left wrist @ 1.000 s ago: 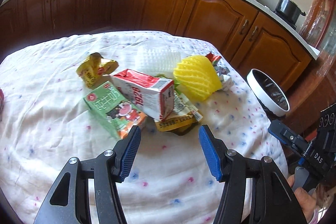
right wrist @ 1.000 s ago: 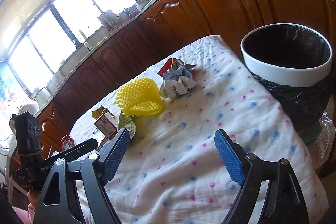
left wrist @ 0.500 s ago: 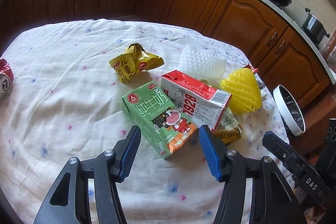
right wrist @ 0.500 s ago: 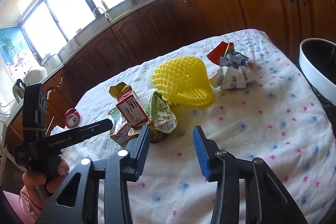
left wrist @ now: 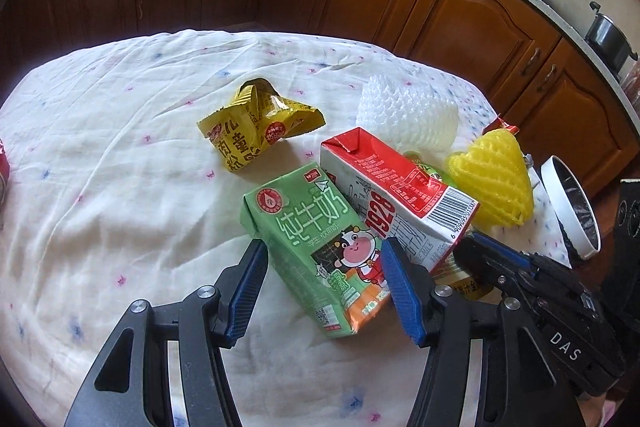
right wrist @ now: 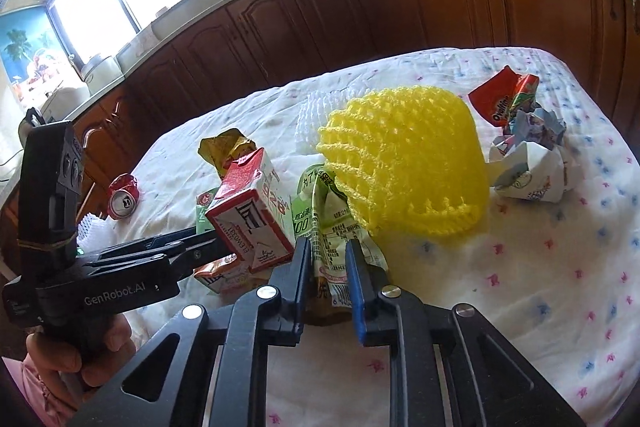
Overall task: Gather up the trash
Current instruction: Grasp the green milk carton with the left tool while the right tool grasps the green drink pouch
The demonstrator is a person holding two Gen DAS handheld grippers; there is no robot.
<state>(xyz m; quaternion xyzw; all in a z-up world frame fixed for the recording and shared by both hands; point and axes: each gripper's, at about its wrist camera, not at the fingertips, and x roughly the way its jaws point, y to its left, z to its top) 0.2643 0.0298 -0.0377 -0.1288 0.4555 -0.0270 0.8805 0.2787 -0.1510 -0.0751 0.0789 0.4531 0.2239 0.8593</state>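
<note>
- The green milk carton (left wrist: 320, 247) lies flat on the white cloth-covered table (left wrist: 120, 187). Its long axis runs diagonally, with the folded top pointing away from me to the left and the orange bottom end pointing toward me to the right.
- My left gripper (left wrist: 324, 287) is low over the table with its blue-padded fingers spread wide on either side of that carton's near end. I cannot tell whether the pads touch it.
- The red-and-white carton (left wrist: 396, 203), printed "1928", lies just beside the green one on its right, leaning against it. Its gabled top points away and its barcode end points right.
- My right gripper (right wrist: 328, 267) comes in low from the near edge. Its jaws are narrowed nearly together around the crinkled green-and-white plastic wrapper (right wrist: 332, 227), which stands up between the pads; they look clamped on it.
- The yellow foam fruit net (right wrist: 404, 167) is a soft, open-mesh dome resting just behind that wrapper and touching it.
- A white foam net (left wrist: 408, 115) lies behind the cartons, and a crumpled glossy yellow snack bag (left wrist: 256, 123) sits apart to the left.
- Crumpled paper and a red wrapper (right wrist: 524, 139) sit to the right of the yellow net, and a dented red can (right wrist: 122, 197) lies far left.
- The white-rimmed bin (left wrist: 568, 211) with its black liner stands off the table's right edge.
</note>
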